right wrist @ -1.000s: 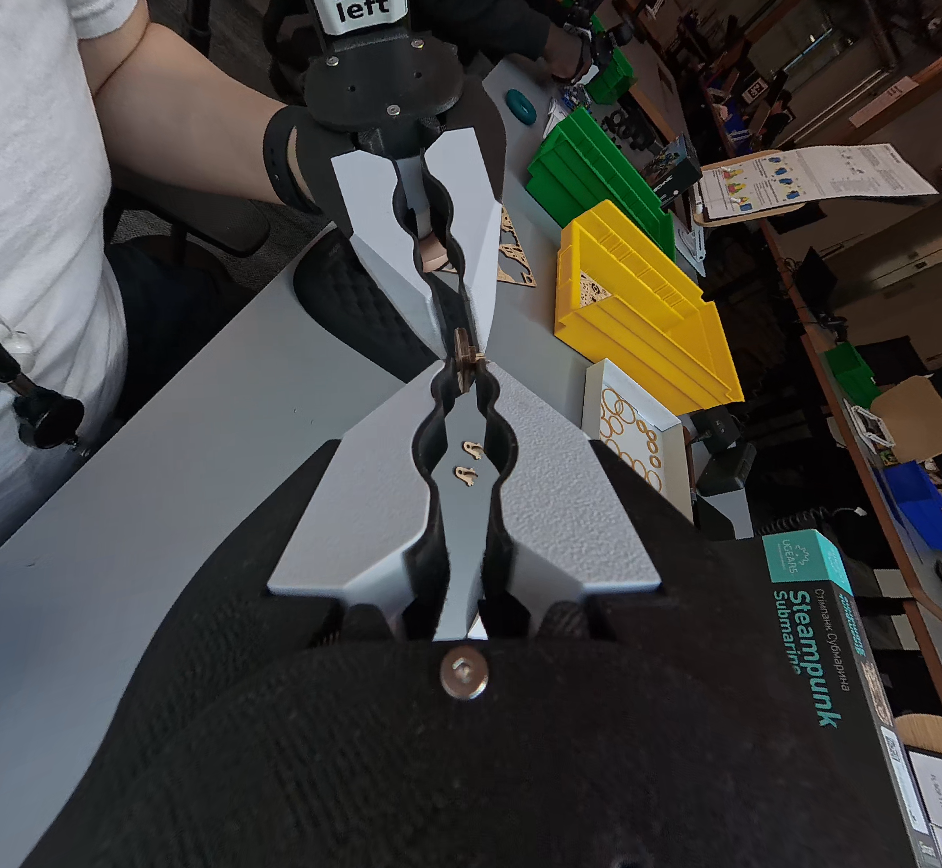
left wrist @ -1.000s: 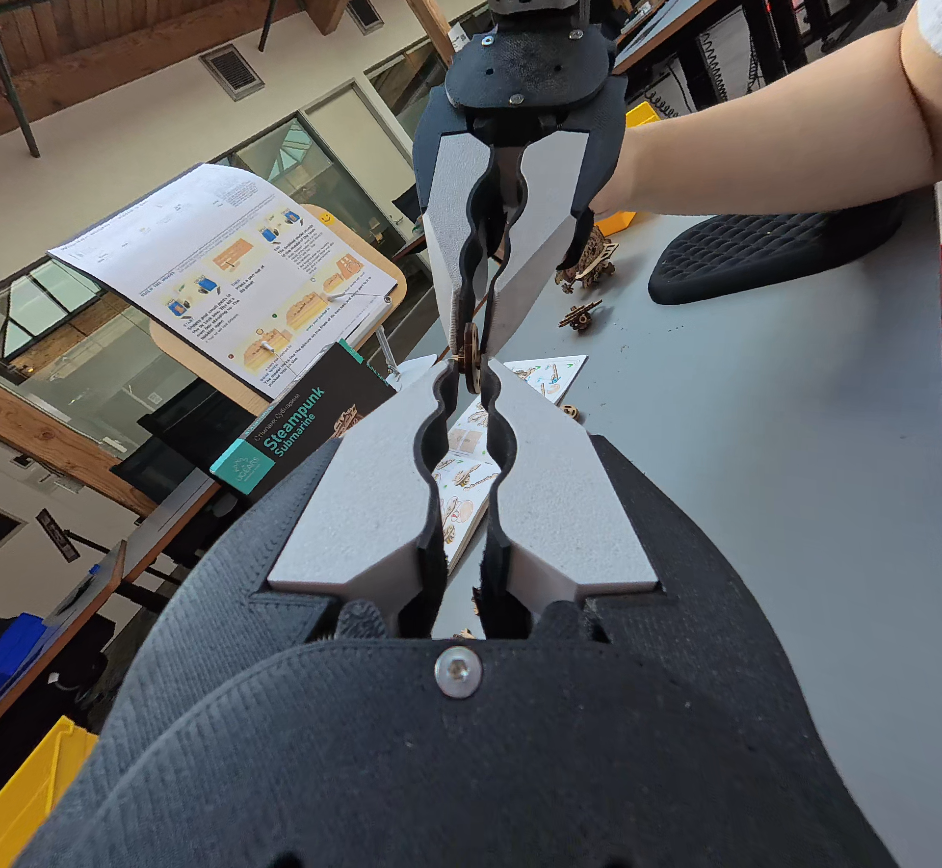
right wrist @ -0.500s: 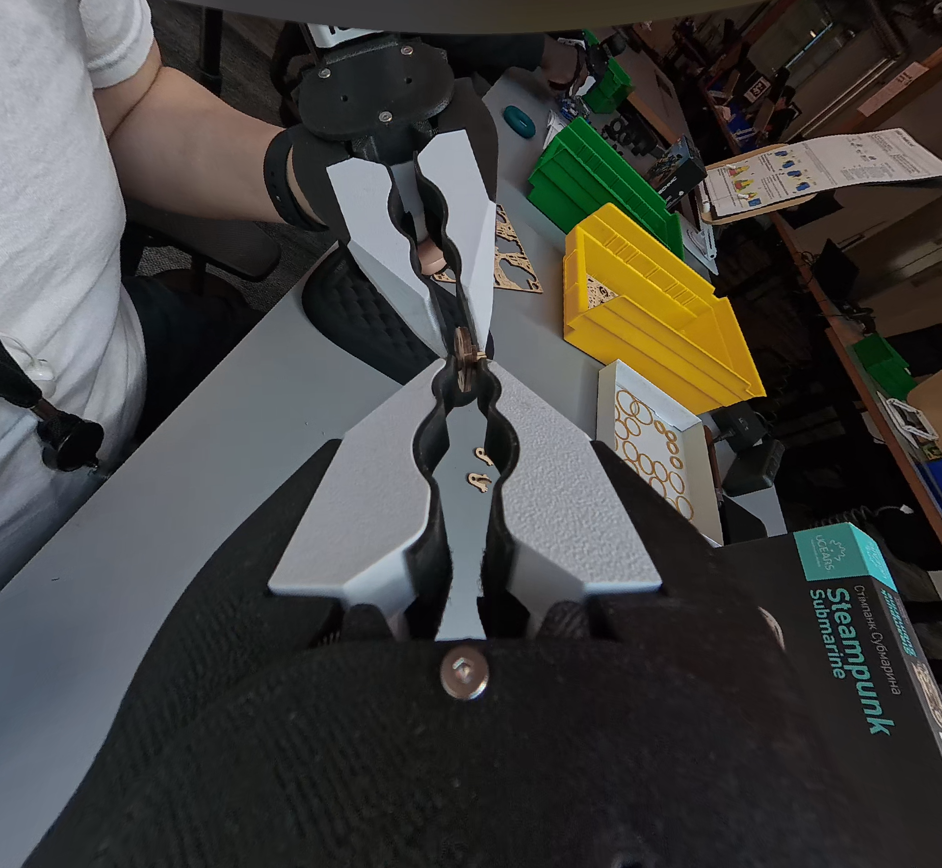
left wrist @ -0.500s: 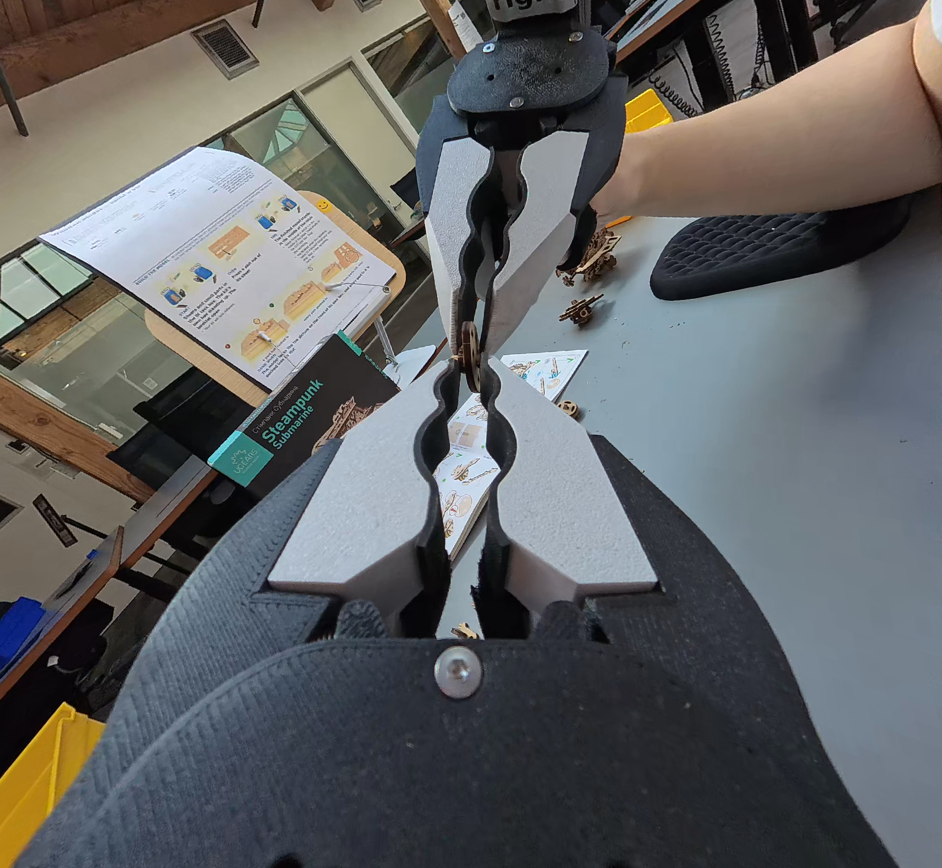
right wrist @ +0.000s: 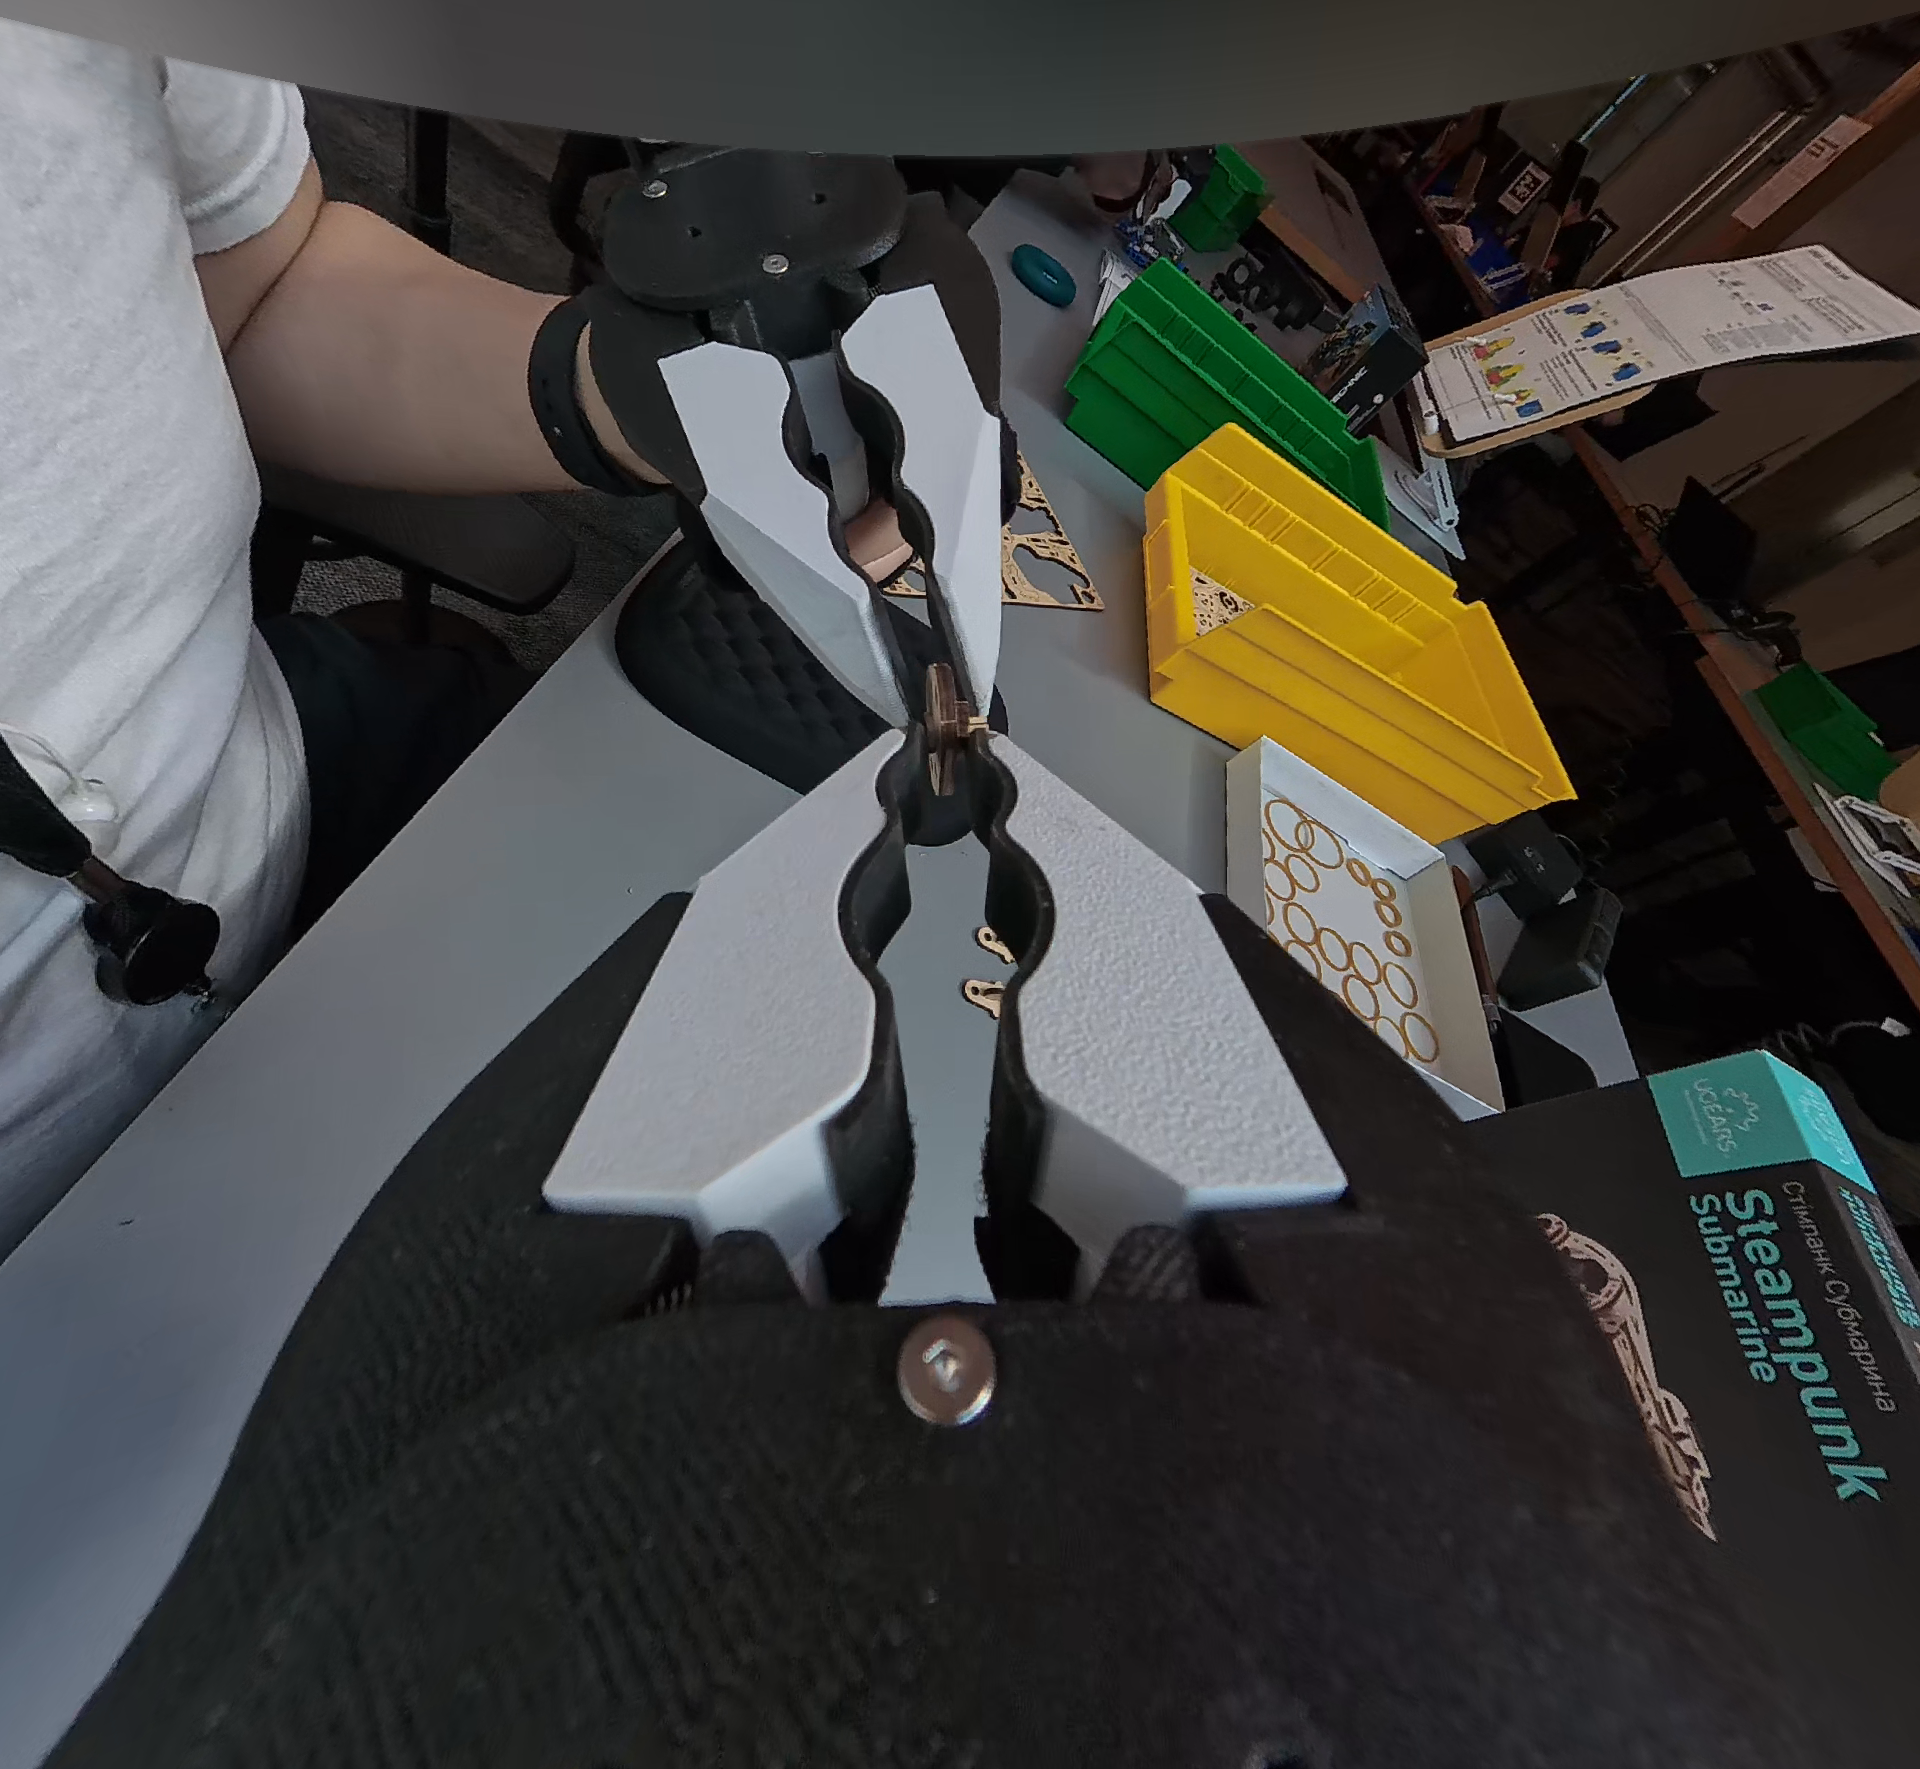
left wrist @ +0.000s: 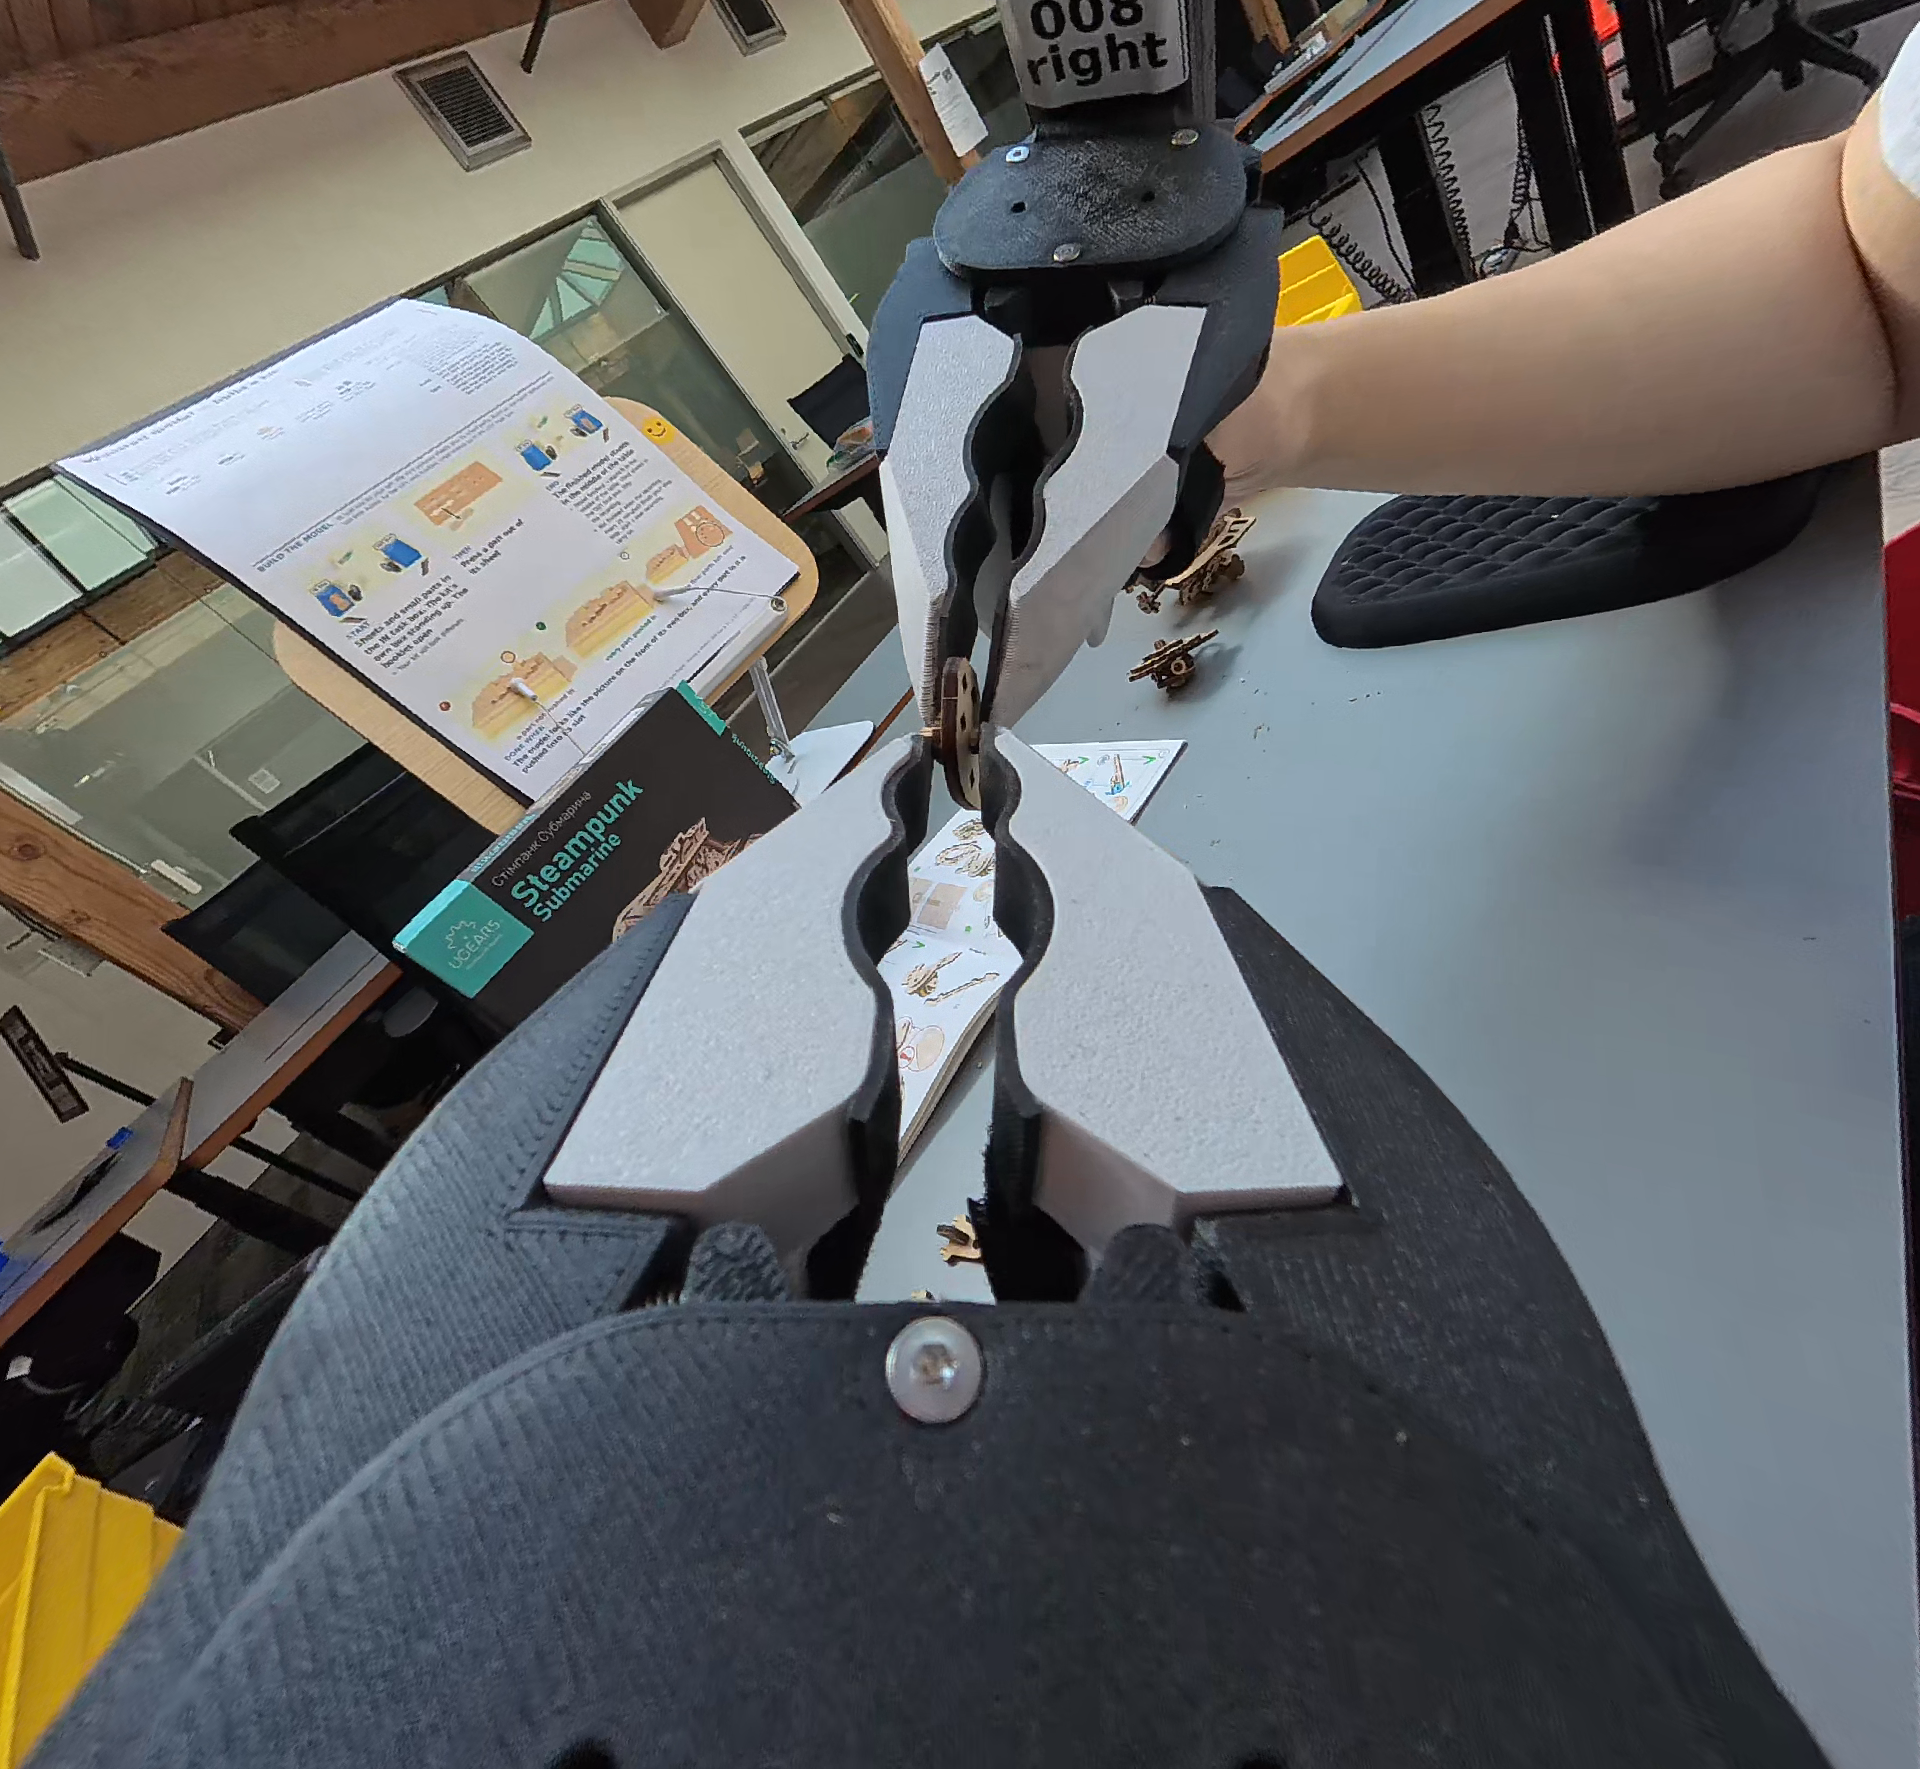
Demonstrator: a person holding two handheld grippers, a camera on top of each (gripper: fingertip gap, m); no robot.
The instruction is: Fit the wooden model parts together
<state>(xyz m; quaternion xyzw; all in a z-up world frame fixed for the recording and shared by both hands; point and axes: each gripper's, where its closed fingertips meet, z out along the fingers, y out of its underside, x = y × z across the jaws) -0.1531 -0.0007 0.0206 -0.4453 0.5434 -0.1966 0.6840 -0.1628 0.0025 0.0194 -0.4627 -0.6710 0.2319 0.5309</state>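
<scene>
A small round wooden wheel (left wrist: 958, 727) with a short peg through it hangs above the grey table (left wrist: 1507, 940). My left gripper (left wrist: 956, 769) is shut on its lower edge. My right gripper (left wrist: 956, 675) comes down from the top of the left wrist view and is shut on its upper edge. The two grippers meet tip to tip. In the right wrist view the wheel (right wrist: 943, 727) shows edge-on between my right gripper (right wrist: 940, 769) and the left gripper (right wrist: 940, 685). The fingertips hide the joint between wheel and peg.
On the table are two wooden sub-assemblies (left wrist: 1195, 566), an open booklet (left wrist: 1112, 769), a black kit box (right wrist: 1766, 1304), a black wrist rest (left wrist: 1538, 556) and small loose parts (right wrist: 987, 992). Further off are yellow bins (right wrist: 1330, 639), green bins (right wrist: 1216, 379), a white tray of rings (right wrist: 1340, 919) and a cut-out wooden sheet (right wrist: 1039, 545). Only a small space, under 4 cm, lies between the two pairs of fingers.
Both grippers stay shut, tip to tip on the wheel. The pair has shifted and tilted slightly, so the background sits differently in both views.
</scene>
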